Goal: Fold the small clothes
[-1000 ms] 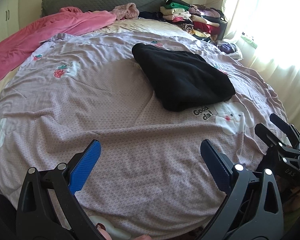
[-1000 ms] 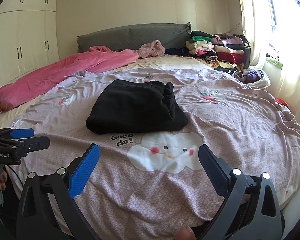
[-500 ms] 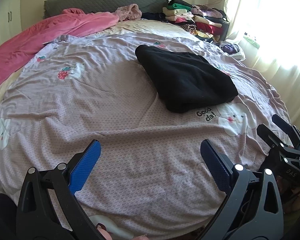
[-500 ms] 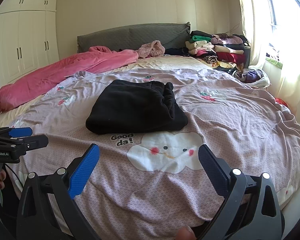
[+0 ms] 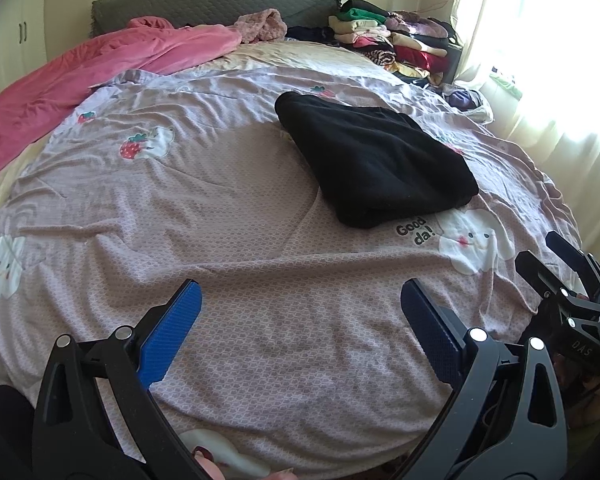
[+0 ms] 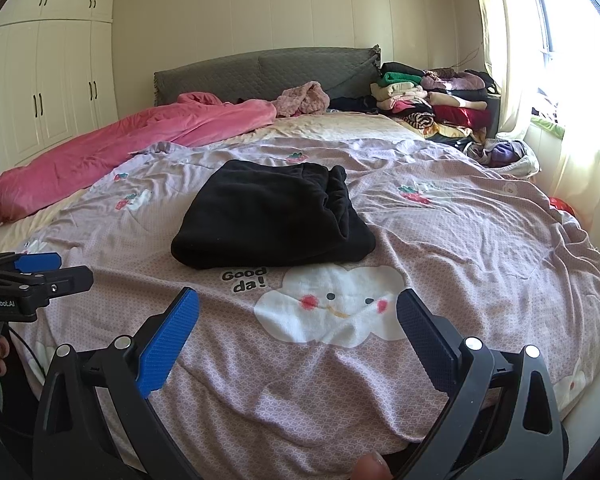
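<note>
- Left wrist view: left gripper [image 5: 300, 320] jaws wide, empty, above the bed [image 5: 220, 200].
- Right gripper [image 6: 298, 322] jaws wide, empty.
- Garment [image 6: 268, 220]: black, folded, mid-bed, well apart from both grippers.
- Judged soft, light, limp; grip at corners or a folded edge.

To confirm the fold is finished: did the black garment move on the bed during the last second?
No. In the right wrist view the black garment lies just behind the "Good da!" print, as before.

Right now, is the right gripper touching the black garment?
Apart. The right wrist view shows the right gripper open, with bare bedspread between it and the folded black garment.
</note>
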Tool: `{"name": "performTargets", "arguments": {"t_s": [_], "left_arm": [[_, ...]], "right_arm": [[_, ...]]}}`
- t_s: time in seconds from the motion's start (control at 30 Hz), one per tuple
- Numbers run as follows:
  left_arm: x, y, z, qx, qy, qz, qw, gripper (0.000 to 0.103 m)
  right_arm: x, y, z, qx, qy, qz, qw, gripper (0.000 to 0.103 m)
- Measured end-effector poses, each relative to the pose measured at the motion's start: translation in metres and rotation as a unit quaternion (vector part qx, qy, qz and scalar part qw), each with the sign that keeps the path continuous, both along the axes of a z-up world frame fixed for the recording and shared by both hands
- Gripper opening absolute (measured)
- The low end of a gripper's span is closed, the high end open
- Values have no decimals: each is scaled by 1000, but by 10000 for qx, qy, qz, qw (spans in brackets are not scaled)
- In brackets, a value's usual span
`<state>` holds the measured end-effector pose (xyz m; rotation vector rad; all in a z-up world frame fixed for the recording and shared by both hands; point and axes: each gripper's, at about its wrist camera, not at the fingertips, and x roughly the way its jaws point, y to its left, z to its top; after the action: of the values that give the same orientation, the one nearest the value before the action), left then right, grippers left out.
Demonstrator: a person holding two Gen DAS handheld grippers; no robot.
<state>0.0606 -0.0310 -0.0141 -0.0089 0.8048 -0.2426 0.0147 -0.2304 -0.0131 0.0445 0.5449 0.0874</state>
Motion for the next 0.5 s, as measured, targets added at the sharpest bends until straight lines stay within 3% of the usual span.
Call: {"name": "performTargets", "arguments": {"t_s": [0.5], "left_arm": [[0, -1, 1, 34, 25, 17, 10000, 93]], "right_arm": [[0, -1, 1, 9, 1, -15, 10000, 98]]}}
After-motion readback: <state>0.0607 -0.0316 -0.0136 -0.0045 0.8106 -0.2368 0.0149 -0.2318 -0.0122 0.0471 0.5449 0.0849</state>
